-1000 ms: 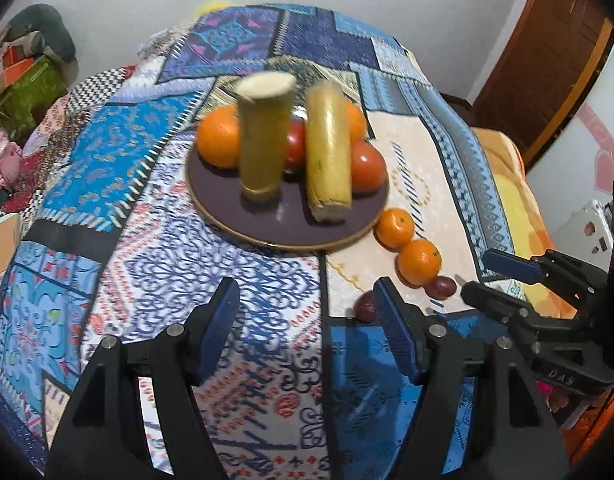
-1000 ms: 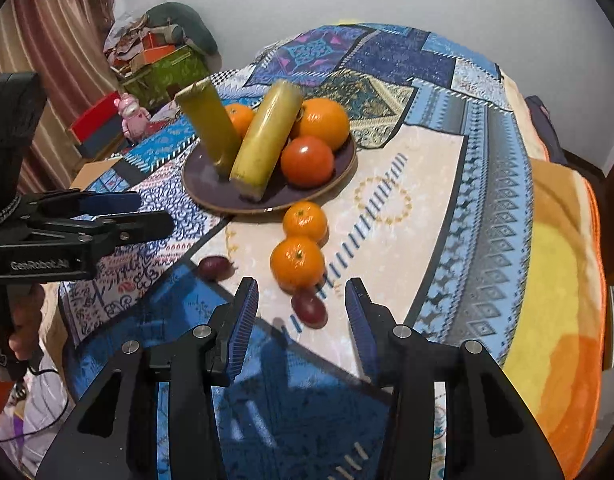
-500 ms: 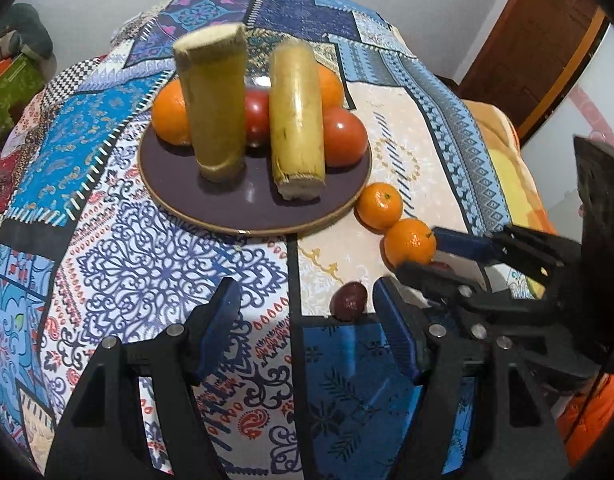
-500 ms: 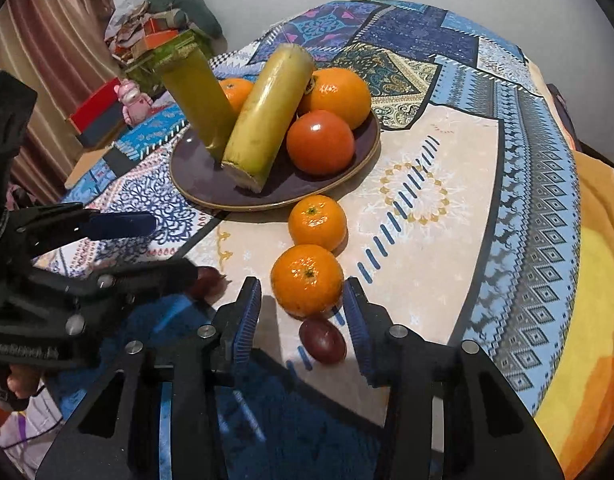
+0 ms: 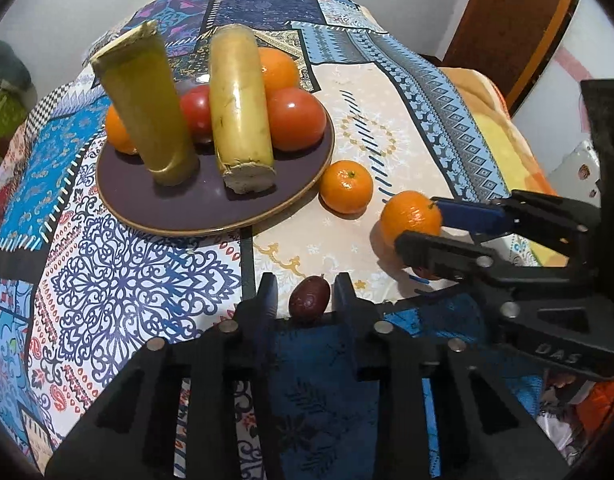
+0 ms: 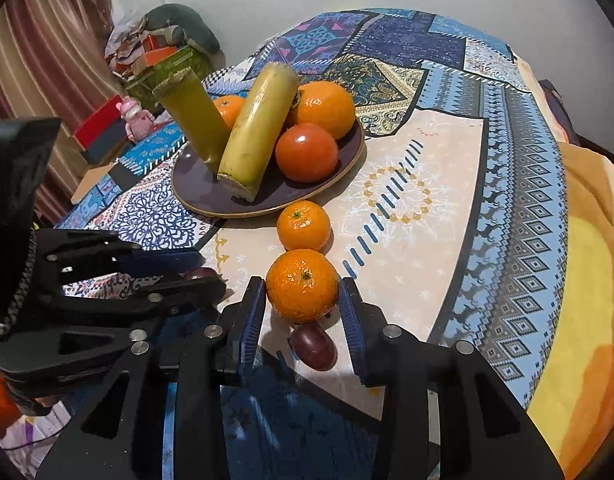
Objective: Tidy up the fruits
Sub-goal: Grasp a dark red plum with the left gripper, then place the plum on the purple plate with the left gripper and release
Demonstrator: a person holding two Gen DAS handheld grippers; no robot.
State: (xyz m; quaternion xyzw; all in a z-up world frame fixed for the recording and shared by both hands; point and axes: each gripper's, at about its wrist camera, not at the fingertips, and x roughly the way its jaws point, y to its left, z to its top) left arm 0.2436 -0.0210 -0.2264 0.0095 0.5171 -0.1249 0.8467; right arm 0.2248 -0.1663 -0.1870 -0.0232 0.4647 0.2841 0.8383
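A dark plate (image 5: 179,208) (image 6: 195,188) holds two sugarcane pieces, tomatoes and oranges. Two mandarins lie beside it. My right gripper (image 6: 303,300) has closed on the nearer mandarin (image 6: 302,284) (image 5: 410,218), its pads touching both sides. The other mandarin (image 6: 303,225) (image 5: 346,186) lies just beyond. A dark red fruit (image 6: 313,345) lies under the right gripper. My left gripper (image 5: 303,294) has closed around another dark red fruit (image 5: 309,295) on the cloth, with the pads at its sides.
The round table has a patterned blue patchwork cloth (image 5: 107,280) (image 6: 507,160). An orange blanket (image 6: 587,280) hangs at its right edge. Boxes and a pink toy (image 6: 137,116) sit beyond the table's left side. A wooden door (image 5: 519,12) stands at the back right.
Both grippers moved forward and narrowed. The left gripper closed in on the dark red fruit. The right gripper closed on the nearer mandarin.
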